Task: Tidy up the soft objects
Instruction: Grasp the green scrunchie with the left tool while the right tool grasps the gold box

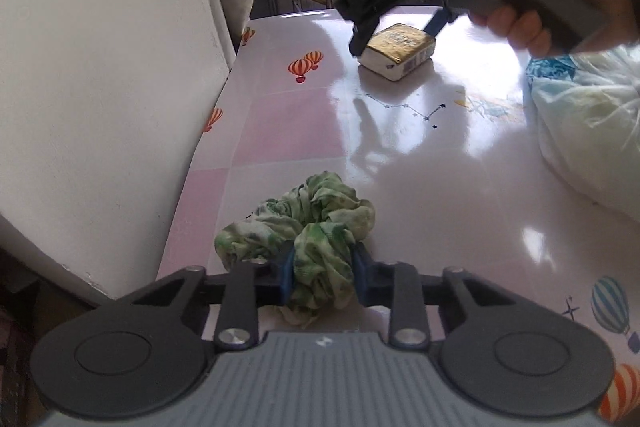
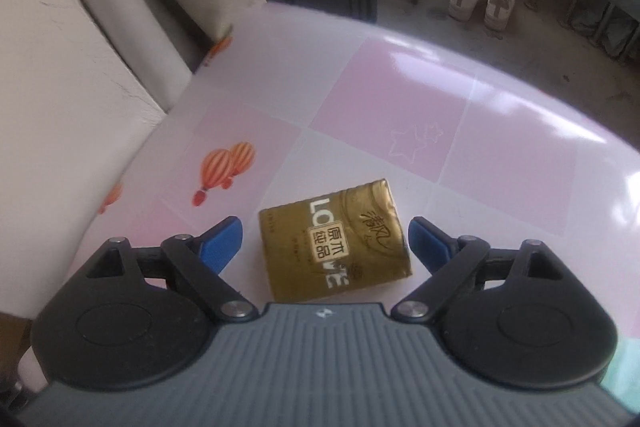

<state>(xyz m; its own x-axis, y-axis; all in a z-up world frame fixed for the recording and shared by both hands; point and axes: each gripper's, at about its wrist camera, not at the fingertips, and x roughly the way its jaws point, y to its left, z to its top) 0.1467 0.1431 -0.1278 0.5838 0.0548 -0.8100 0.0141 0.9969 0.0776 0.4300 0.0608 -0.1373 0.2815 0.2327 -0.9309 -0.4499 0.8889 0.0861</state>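
1. Right now the left gripper point(image 1: 323, 273) is clamped on a crumpled green-and-white fabric scrunchie point(image 1: 304, 227), at 6 o'clock in the left wrist view, low over the glossy pink-and-white checked table w/ balloon prints point(image 1: 304, 131).
2. Right gripper point(image 2: 325, 243) has its blue pads point(image 2: 222, 245) spread wide, one each side of the gold foil-wrapped rectangular tissue pack point(image 2: 334, 245), not touching it.
3. In the left wrist view the pack point(image 1: 397, 51) sits at 1 o'clock, well apart from the scrunchie.
4. A white plastic bag point(image 1: 588, 131) lies at 3 o'clock.
5. Risks, imo: the pack lies skewed btw the pads, so closing could twist it or skid it on the slick top; foil may slip; the scrunchie is pinched by a fold only and could sag out.
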